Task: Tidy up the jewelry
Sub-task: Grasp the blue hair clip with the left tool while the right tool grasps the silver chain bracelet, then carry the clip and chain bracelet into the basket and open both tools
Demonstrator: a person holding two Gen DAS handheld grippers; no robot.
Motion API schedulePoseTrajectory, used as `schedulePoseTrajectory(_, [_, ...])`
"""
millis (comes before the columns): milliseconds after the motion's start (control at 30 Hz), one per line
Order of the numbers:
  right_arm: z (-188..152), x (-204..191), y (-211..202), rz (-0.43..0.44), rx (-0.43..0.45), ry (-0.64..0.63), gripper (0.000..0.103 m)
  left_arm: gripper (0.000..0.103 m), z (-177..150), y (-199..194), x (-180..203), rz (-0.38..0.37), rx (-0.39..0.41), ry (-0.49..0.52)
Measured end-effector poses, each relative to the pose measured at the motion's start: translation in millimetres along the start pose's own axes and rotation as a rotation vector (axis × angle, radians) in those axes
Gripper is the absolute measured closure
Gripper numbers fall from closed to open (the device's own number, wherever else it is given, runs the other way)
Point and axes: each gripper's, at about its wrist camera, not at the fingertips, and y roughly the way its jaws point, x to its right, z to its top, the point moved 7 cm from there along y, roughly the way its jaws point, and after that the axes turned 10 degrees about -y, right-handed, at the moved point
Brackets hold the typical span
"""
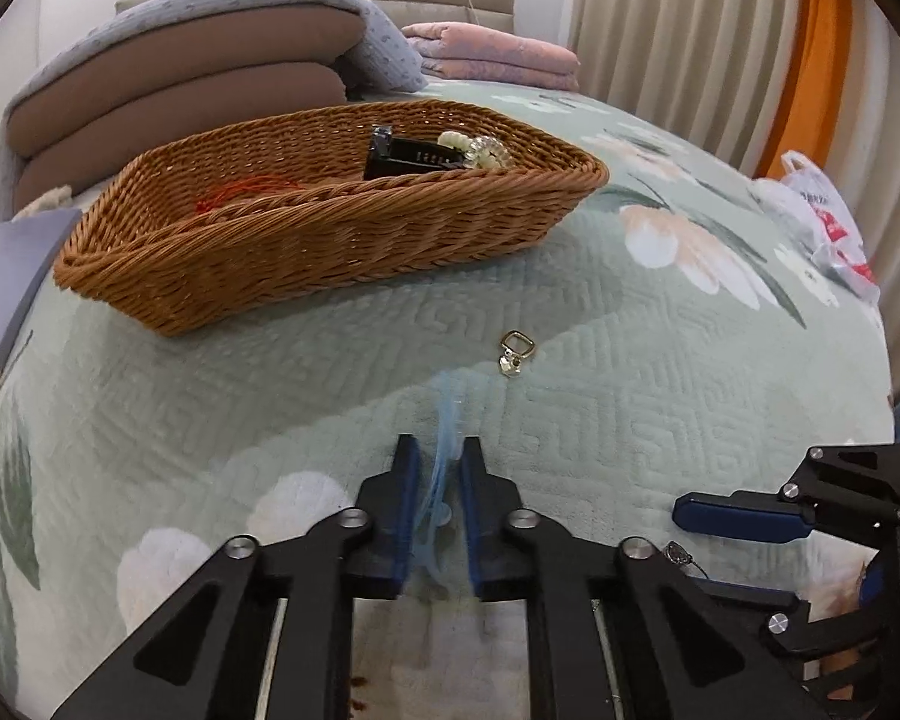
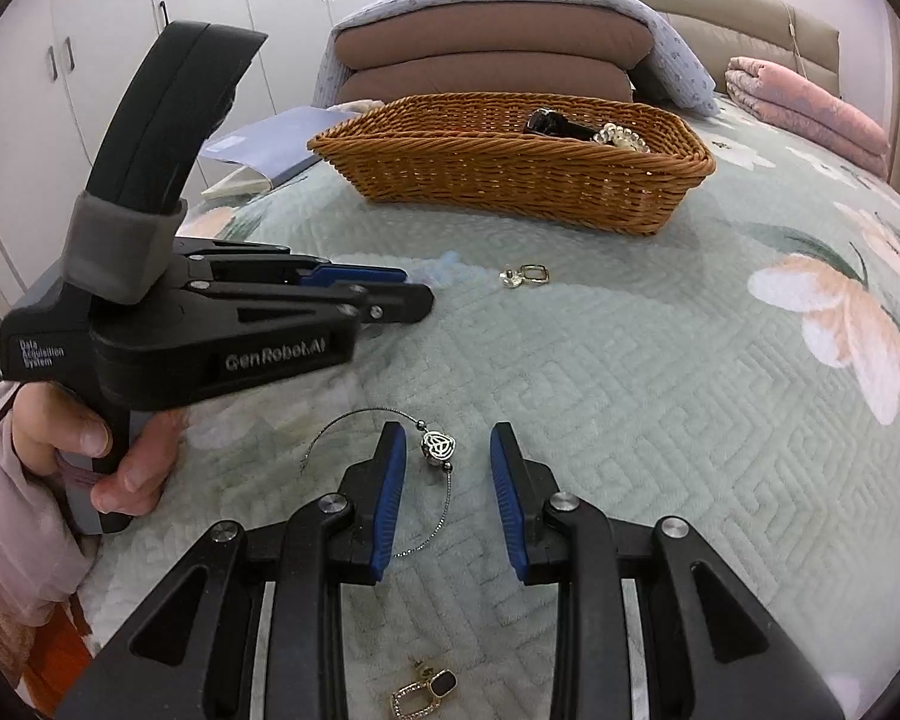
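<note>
Jewelry: my left gripper [image 1: 440, 456] is clenched on a pale blue hair tie [image 1: 444, 450] at lower centre, while my right gripper [image 2: 447, 438] stands released over a bracelet [image 2: 438, 447].

left wrist: low over bed [image 1: 570, 360], facing basket [image 1: 306, 240]
right wrist: same way, further right
shared: basket, bed

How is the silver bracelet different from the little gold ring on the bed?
The silver bracelet is a thin wire loop with a round bead; the gold ring is smaller, squarish, with a clear stone. The bracelet lies between the right gripper jaws; the ring lies nearer the basket. Both rest on the green quilt.
</note>
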Motion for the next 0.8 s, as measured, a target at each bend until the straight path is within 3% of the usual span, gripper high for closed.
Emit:
schedulePoseTrajectory(233, [2, -3, 3, -0.04, -0.012, -0.037, 0.072, 0.095, -2, -4, 0, -0.014, 0.018, 0.0])
schedulePoseTrajectory(400, [3, -6, 5, -0.038, -0.01, -0.043, 0.089, 0.095, -3, -7, 2, -0.024, 0.026, 0.004])
schedulePoseTrajectory(800, [4, 7, -10, 0.008, 0.058, 0.028, 0.089, 0.095, -2, -19, 2, -0.049, 0.076, 0.001])
